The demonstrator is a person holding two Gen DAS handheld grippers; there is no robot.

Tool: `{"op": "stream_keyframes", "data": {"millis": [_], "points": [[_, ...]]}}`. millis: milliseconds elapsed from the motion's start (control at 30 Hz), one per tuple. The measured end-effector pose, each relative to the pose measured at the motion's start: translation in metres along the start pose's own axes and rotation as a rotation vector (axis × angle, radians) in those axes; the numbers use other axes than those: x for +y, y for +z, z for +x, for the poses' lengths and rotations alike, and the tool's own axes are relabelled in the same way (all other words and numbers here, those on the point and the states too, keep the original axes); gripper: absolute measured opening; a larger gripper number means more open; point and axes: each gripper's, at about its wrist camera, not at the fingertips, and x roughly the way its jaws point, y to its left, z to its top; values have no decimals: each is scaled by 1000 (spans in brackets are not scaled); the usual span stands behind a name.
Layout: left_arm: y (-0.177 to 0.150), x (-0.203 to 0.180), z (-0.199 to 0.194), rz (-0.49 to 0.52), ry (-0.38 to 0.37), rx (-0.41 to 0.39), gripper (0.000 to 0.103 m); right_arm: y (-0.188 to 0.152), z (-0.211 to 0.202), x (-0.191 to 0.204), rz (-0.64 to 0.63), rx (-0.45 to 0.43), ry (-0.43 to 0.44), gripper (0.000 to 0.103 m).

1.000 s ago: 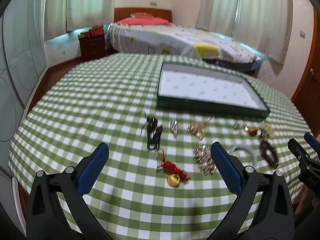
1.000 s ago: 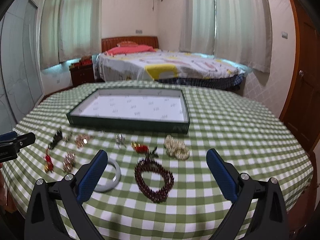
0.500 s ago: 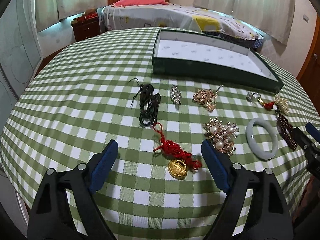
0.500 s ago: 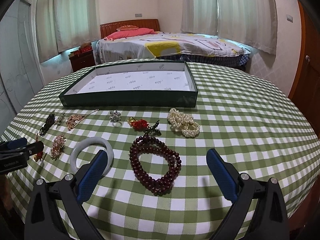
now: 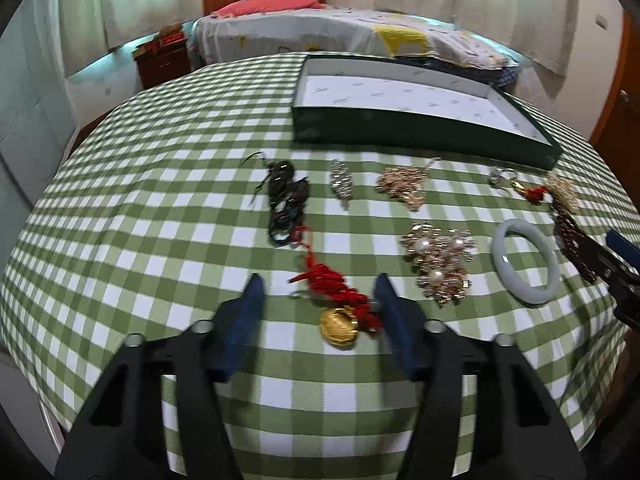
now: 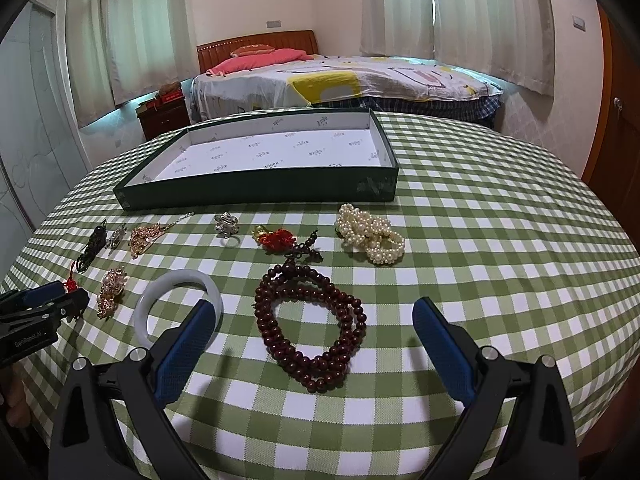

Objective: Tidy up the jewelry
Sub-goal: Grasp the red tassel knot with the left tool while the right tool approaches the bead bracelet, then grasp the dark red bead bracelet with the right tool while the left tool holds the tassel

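My left gripper (image 5: 320, 312) hovers low over the green checked tablecloth. Its jaws are closing around a red knotted charm (image 5: 328, 280) with a gold pendant (image 5: 338, 326). The right pad is at the cord; the left pad stands clear of it. My right gripper (image 6: 316, 340) is open, and a dark red bead bracelet (image 6: 308, 320) lies flat between its fingers, untouched. A white bangle (image 6: 176, 280) lies beside its left finger. The dark green tray (image 6: 256, 192) with white lining sits empty at the back.
More pieces lie in a row before the tray: black cord (image 5: 286, 200), silver clip (image 5: 341, 180), gold chain piece (image 5: 404, 186), pearl brooch (image 5: 438, 264), ring (image 6: 226, 226), pearl bracelets (image 6: 370, 234). The round table's edge curves close on both sides. A bed stands behind.
Both grippers have sunk toward the table and tipped down. The left jaws have narrowed from wide open to either side of the red charm. The right jaws stay wide.
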Motion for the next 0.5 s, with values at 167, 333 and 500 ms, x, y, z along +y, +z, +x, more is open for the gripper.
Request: {"op": "stream_keyframes", "data": {"millis": [167,333,500], "points": [[2,-7,0,43,-31,-13,16,0,2,-2,4,9,-1,96],[8,-10,-3,54,-25,-40,11,1,6,-8,23,22,7,96],[14,-6,-2,34,-35,-46,11,3,14,-7,16,40,8,96]]}}
